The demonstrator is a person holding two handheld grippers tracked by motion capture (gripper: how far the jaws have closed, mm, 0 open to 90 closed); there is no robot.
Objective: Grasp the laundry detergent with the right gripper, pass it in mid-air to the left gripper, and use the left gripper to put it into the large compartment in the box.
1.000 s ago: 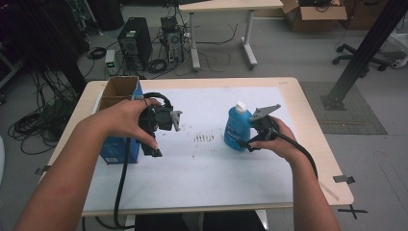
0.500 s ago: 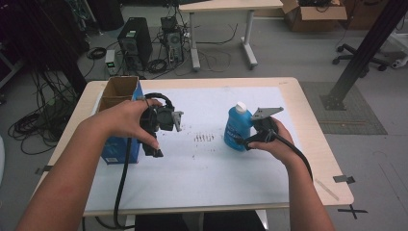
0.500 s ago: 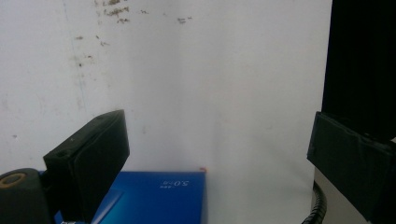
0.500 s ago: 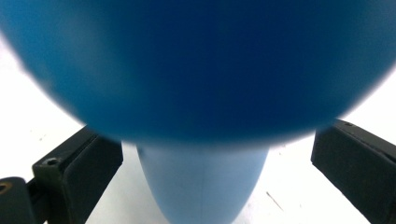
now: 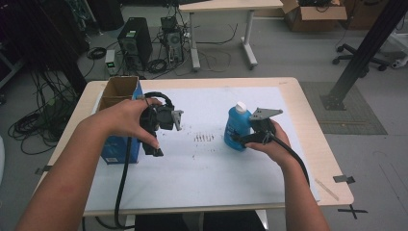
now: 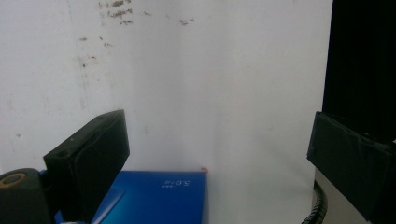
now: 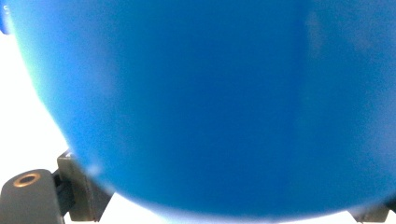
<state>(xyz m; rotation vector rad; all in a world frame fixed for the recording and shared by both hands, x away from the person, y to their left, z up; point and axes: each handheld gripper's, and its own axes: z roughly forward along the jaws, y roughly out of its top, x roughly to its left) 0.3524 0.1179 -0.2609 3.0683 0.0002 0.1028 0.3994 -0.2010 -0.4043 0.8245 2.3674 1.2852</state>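
One blue bottle (image 5: 236, 129) with a white cap looks smooth and slippery, so the right gripper (image 5: 243, 140), its fingers just closing around its low belly, must squeeze firmly.

Two bare forearms without sleeves are seen at the bottom of the high view. The black, blocky left gripper (image 5: 156, 126) trails a thick black cable; the black right gripper (image 5: 248, 138) is topped by a grey three-cornered plate, with a ribbed black cable. A brass-coloured screw hole is seen at the lower left of each gripper view.

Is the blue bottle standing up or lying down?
Standing up: the blue plastic bottle rests on its base on the white table sheet, white cap on top.
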